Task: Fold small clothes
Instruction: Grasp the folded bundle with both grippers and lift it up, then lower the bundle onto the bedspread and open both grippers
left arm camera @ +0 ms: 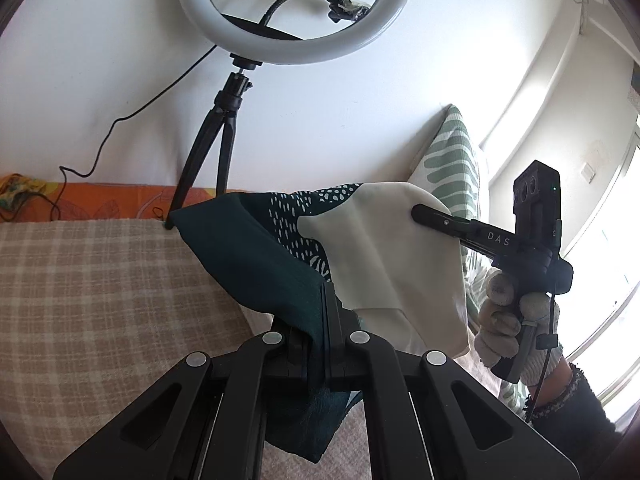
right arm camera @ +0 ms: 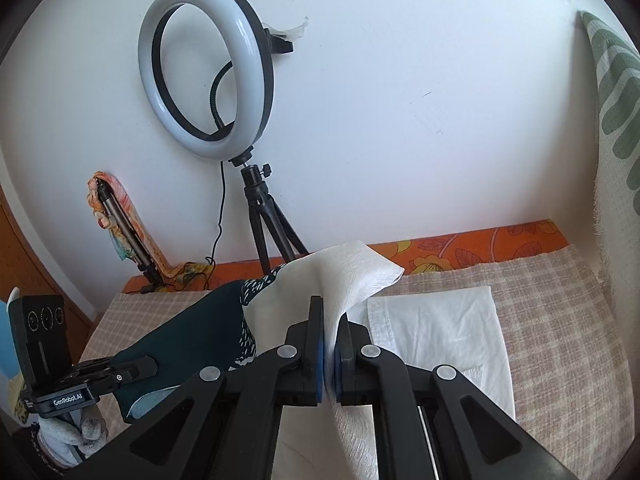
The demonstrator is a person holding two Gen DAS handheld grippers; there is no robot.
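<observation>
Both tools, left tool [left arm camera: 318,320] and right tool [right arm camera: 329,344], clamped tight on the garment [left arm camera: 384,256], lifted above the bed [left arm camera: 100,280] for spreading before folding.

Garment [left arm camera: 248,256]: its lower end runs behind my left gripper [left arm camera: 318,332] and out of sight.
Grip on cream cloth: in the left wrist view my right gripper [left arm camera: 430,214] lies over the cream part, so I cannot see its far finger.
White cloth [right arm camera: 440,332]: its near edge on the bed is hidden behind my right gripper's arms.
Striped pillow [right arm camera: 616,112]: cut off by the right edge.
Ring light [left arm camera: 296,12]: top cut off in the left wrist view.
</observation>
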